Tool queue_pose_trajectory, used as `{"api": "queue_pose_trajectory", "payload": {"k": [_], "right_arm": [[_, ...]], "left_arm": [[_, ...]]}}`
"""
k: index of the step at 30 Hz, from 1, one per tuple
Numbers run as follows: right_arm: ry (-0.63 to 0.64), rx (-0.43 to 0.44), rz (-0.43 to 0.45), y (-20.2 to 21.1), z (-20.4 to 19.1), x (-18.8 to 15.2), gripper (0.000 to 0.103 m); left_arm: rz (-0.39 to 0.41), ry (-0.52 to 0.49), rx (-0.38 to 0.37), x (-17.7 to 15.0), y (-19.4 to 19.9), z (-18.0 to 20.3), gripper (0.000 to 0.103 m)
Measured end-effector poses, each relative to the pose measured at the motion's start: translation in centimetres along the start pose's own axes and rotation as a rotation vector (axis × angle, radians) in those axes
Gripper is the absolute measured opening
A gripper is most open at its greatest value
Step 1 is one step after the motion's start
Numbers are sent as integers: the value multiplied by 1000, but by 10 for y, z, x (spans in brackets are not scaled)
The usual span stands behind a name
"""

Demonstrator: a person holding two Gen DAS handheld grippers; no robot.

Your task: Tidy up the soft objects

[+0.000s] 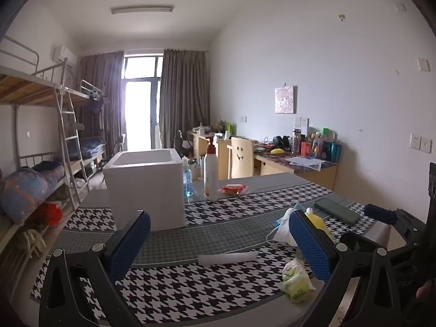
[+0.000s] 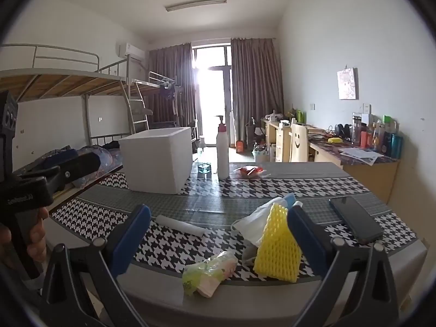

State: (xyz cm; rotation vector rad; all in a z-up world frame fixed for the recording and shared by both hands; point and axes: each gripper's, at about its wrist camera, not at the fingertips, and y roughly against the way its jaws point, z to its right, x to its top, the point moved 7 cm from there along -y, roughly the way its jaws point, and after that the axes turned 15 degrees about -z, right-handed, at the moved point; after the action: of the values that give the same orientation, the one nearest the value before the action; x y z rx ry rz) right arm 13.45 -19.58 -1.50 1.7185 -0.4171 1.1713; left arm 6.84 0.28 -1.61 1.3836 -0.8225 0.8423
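Both my left gripper and right gripper sit released, jaws wide and empty, staged low at the table's 6 o'clock edge: yellow foam mesh sleeve, crumpled green-white tissue pack and white foam roll lie near me, open white foam box at 11 o'clock, presumably their bin.

1. Tablecloth – black-and-white houndstooth with grey bands.
2. Foam box – plain white.
3. Foam net, nearer than the box – yellow.
4. Pump bottle, beside the box – white, red collar.
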Motion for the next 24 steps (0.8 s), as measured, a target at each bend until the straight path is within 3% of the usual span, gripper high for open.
{"api": "queue_pose_trajectory", "payload": {"k": [24], "right_arm": [[16, -30, -6, 0, -1, -2, 102]], "left_arm": [[-4, -14, 10, 3, 0, 3, 102]]}}
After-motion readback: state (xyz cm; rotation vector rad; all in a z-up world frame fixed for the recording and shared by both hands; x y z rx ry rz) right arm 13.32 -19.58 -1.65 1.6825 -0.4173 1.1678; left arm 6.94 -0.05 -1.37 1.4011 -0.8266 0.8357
